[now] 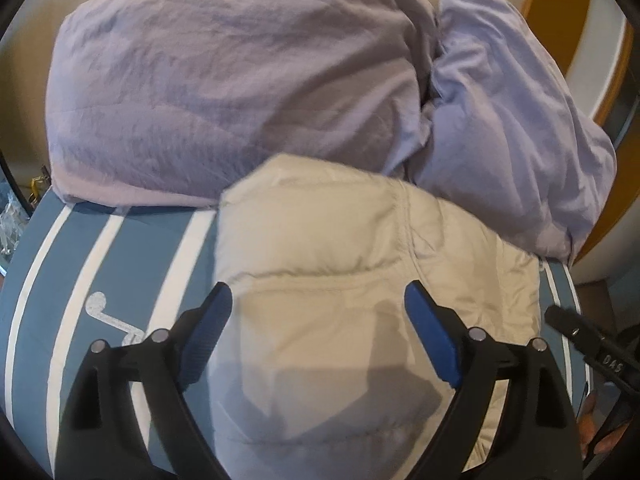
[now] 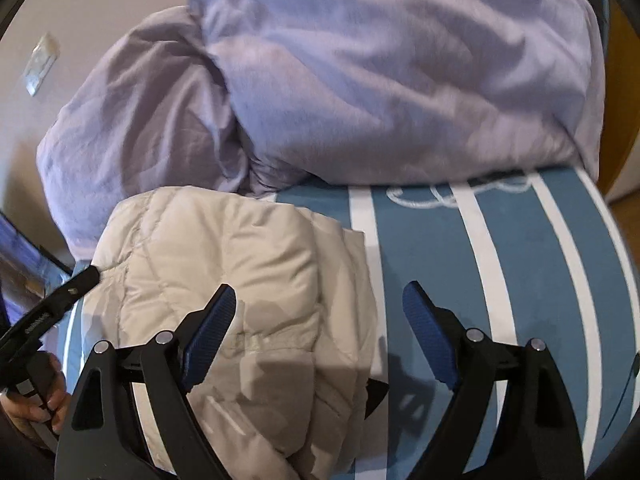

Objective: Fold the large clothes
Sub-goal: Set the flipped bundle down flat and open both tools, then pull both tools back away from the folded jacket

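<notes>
A beige quilted puffer jacket (image 1: 340, 280) lies folded into a compact bundle on a blue bed sheet with white stripes (image 1: 100, 280). My left gripper (image 1: 320, 304) is open and hovers just above the jacket, holding nothing. In the right wrist view the jacket (image 2: 224, 272) lies at the lower left. My right gripper (image 2: 320, 304) is open and empty over the jacket's right edge and the striped sheet (image 2: 440, 264). The tip of the right gripper shows at the right in the left wrist view (image 1: 580, 340); the left gripper's tip shows at the left in the right wrist view (image 2: 60, 300).
A bulky lilac duvet (image 1: 224, 80) and a lilac pillow (image 1: 500, 120) are piled at the far side of the bed, right behind the jacket. A beige wall lies beyond. An orange-brown door frame (image 1: 560, 20) stands at the right.
</notes>
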`<state>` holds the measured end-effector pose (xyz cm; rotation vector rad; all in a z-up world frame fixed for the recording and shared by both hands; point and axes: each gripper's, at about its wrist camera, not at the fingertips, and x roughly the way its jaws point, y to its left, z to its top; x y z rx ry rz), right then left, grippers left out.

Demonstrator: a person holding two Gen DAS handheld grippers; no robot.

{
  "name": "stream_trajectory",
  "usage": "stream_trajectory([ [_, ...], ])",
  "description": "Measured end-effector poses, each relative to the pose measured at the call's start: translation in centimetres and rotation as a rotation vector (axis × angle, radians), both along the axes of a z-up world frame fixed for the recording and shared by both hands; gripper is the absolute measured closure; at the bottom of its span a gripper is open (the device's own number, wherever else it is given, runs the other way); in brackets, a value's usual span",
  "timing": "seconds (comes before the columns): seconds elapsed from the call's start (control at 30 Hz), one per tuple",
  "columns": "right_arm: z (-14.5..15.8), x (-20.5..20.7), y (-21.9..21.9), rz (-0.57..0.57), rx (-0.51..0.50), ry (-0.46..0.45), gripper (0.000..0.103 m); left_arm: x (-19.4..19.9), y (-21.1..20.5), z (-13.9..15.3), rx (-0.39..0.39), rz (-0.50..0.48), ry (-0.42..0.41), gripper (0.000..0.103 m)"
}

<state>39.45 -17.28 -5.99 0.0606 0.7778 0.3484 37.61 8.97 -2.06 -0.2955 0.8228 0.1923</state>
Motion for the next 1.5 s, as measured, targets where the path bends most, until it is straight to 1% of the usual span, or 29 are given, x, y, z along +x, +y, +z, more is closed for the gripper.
stream_trajectory([
  [0.03, 0.2, -0.5, 0.3, 0.016, -0.006, -0.026, 0.026, 0.1, -0.3, -0.4, 0.006, -0.008, 0.012, 0.015],
  [0.07, 0.3, -0.8, 0.7, 0.027, -0.013, -0.040, 0.030, 0.2, -0.7, -0.7, 0.019, -0.013, 0.020, 0.015],
  [0.13, 0.2, -1.5, 1.0, 0.057, -0.020, -0.056, 0.046, 0.2, -1.6, -1.4, 0.067, -0.034, 0.030, 0.014],
  [0.17, 0.1, -1.7, 1.3, 0.071, -0.021, -0.054, 0.050, 0.1, -1.8, -1.6, 0.081, -0.042, 0.031, 0.014],
  [0.23, -0.3, -1.8, 2.0, 0.089, -0.031, -0.046, 0.058, 0.0, -2.0, -1.8, 0.085, -0.051, 0.033, 0.014],
  [0.4, -1.6, -2.0, 3.3, 0.098, -0.067, -0.026, 0.059, -0.1, -2.2, -2.1, 0.093, -0.067, 0.037, 0.014],
  [0.53, -3.4, -2.0, 3.9, 0.106, -0.122, -0.010, 0.060, -0.3, -2.6, -2.3, 0.102, -0.078, 0.034, 0.014],
  [0.73, -5.3, -1.8, 3.4, 0.104, -0.102, 0.015, 0.060, -0.6, -3.6, -2.4, 0.141, -0.094, 0.022, 0.014],
  [1.07, -6.6, -2.0, 3.7, 0.088, -0.120, -0.007, 0.060, -0.9, -4.3, -2.4, 0.175, -0.108, 0.017, 0.013],
  [1.2, -5.8, -1.9, 3.6, 0.087, -0.123, -0.007, 0.056, -1.6, -4.3, -2.0, 0.181, -0.088, 0.008, 0.010],
  [1.23, -5.5, -2.0, 3.5, 0.081, -0.131, -0.011, 0.050, -2.0, -4.3, -1.9, 0.181, -0.082, 0.002, 0.009],
  [1.27, -5.2, -2.2, 3.3, 0.063, -0.149, -0.018, 0.036, -2.3, -4.3, -1.8, 0.183, -0.075, -0.006, 0.008],
  [1.3, -5.0, -2.3, 3.2, 0.039, -0.166, -0.020, 0.029, -2.8, -4.3, -1.7, 0.189, -0.068, -0.014, 0.006],
  [1.33, -4.7, -2.5, 2.8, 0.029, -0.159, -0.020, 0.024, -3.3, -4.3, -1.5, 0.201, -0.061, -0.022, 0.005],
  [1.4, -4.4, -2.9, 2.4, 0.028, -0.141, -0.019, 0.024, -4.2, -4.3, -1.2, 0.220, -0.053, -0.037, 0.003],
  [1.5, -3.6, -4.1, 2.1, 0.019, -0.150, -0.034, 0.016, -5.8, -4.3, -0.7, 0.226, -0.045, -0.050, 0.002],
])
